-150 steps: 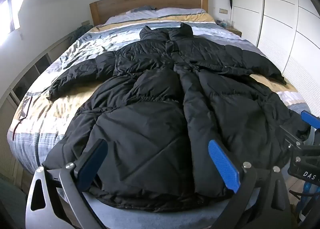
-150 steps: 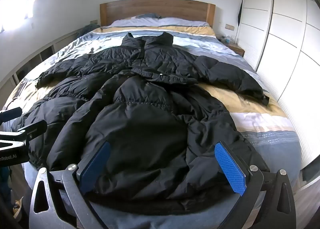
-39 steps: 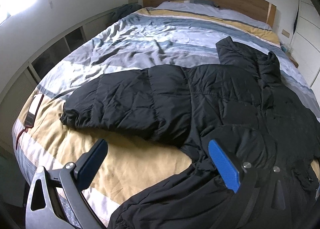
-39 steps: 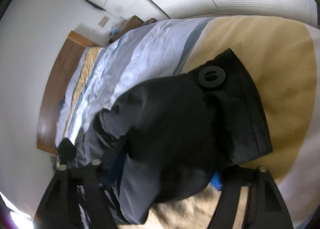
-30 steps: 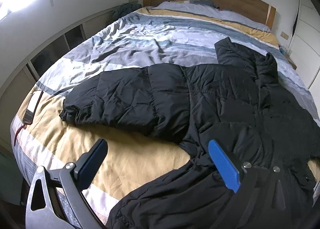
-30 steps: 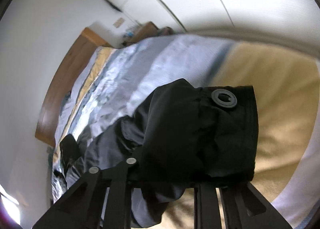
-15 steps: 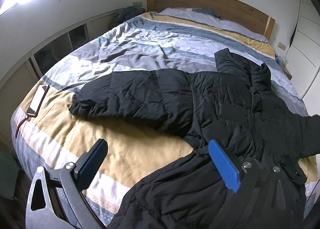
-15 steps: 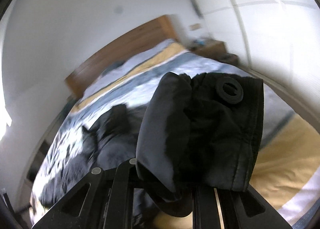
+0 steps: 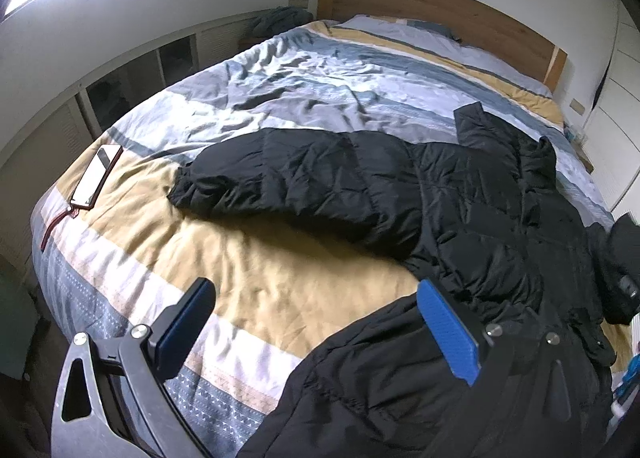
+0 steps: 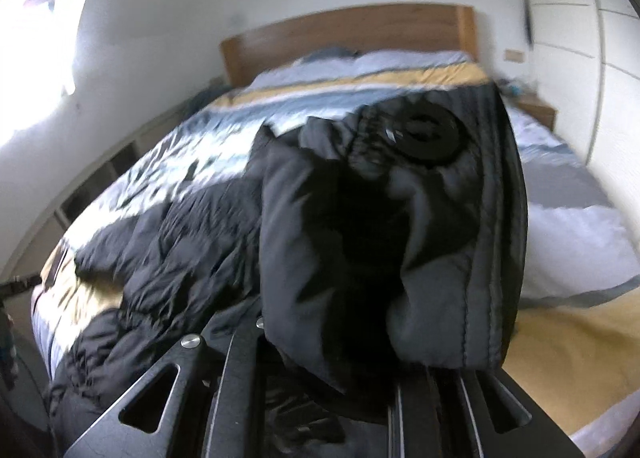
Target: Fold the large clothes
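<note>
Striped duvet (image 9: 304,97) on bed, wooden headboard (image 9: 440,5), phone (image 9: 96,175) near left edge.

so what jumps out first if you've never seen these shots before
A big black quilted puffer coat sprawls across the striped blue, grey and mustard bedspread, one sleeve stretched out toward a red-edged phone near the bed's corner. In the right wrist view, the coat's other cuff fills the frame, clamped in the right gripper. The left gripper hangs open and empty.
</note>
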### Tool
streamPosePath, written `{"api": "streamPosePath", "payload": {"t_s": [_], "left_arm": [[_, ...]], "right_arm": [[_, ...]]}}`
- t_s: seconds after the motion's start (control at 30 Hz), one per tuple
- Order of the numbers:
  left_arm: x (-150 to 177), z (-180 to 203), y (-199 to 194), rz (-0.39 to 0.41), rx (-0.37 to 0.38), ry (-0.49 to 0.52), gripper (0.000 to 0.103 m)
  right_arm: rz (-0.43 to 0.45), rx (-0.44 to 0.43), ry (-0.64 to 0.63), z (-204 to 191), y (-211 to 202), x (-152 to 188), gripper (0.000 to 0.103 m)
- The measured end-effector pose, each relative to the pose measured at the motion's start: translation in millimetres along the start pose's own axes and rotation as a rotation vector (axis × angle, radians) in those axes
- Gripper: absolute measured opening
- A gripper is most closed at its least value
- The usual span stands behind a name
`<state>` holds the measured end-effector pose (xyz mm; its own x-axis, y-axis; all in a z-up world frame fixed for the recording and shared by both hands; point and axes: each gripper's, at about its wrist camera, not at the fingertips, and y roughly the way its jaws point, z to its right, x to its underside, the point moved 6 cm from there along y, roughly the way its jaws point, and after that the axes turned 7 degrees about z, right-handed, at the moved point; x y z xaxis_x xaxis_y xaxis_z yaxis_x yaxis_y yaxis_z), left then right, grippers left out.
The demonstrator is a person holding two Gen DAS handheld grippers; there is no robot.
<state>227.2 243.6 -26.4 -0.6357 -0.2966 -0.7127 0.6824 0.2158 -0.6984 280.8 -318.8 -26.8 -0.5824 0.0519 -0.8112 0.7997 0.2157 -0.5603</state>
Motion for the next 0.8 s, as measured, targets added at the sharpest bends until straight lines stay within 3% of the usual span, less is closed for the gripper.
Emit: {"api": "streamPosePath", "payload": {"t_s": [0.13,0.3,0.5,0.8], "left_arm": [[5,-4,4,-0.013,-0.01,-0.004,0.102],[8,-10,8,-0.026,-0.029,-0.01,0.102],[9,-5,7,-0.03,-0.023,-0.008,0.102],[11,40,-5,-0.032,0.033,0.039,0.102]], "right_arm": [[-0.079,-0.032,-0.058,-35,26,34,0.024],[-0.128,-0.057,-0.131,-61,45,57,0.046],[-0.161,-0.119,-0.205,-83,42,73,0.062],[-0.21,-0.256,-0.243,-107,19,84,0.066]]}}
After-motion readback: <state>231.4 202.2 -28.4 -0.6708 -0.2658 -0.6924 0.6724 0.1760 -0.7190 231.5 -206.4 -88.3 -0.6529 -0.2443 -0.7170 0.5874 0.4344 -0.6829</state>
